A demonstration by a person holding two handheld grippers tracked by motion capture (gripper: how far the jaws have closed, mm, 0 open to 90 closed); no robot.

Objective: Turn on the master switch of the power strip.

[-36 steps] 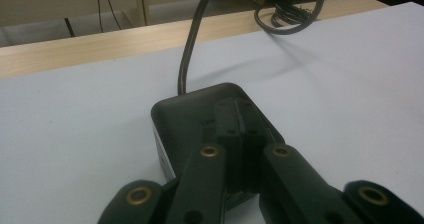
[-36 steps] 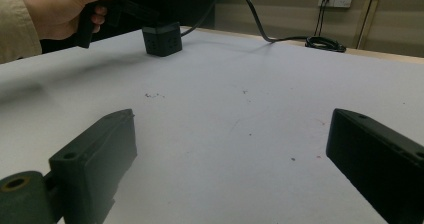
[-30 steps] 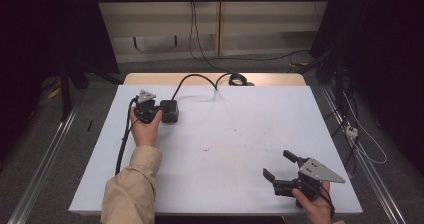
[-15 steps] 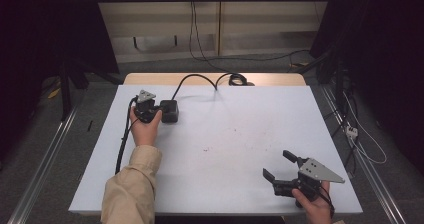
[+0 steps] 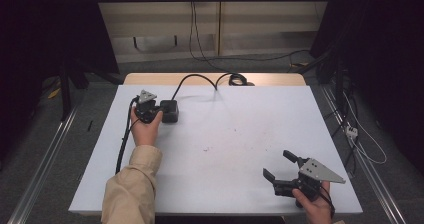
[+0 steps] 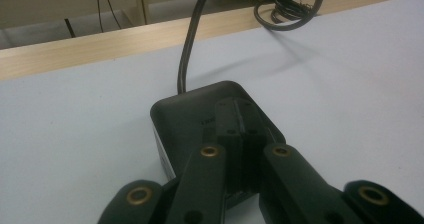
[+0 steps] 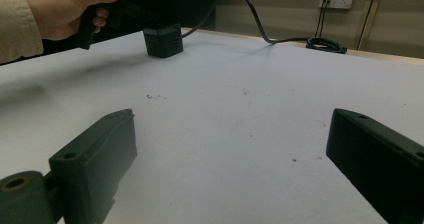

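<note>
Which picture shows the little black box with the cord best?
The left gripper view: the black box sits close up, with its cord leaving the back and the left gripper shut over its top. The high view shows it small beside the left hand; the right gripper view shows it far off.

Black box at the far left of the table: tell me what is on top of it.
The left gripper rests its closed jaws on the black box. The jaws hide part of the top.
</note>
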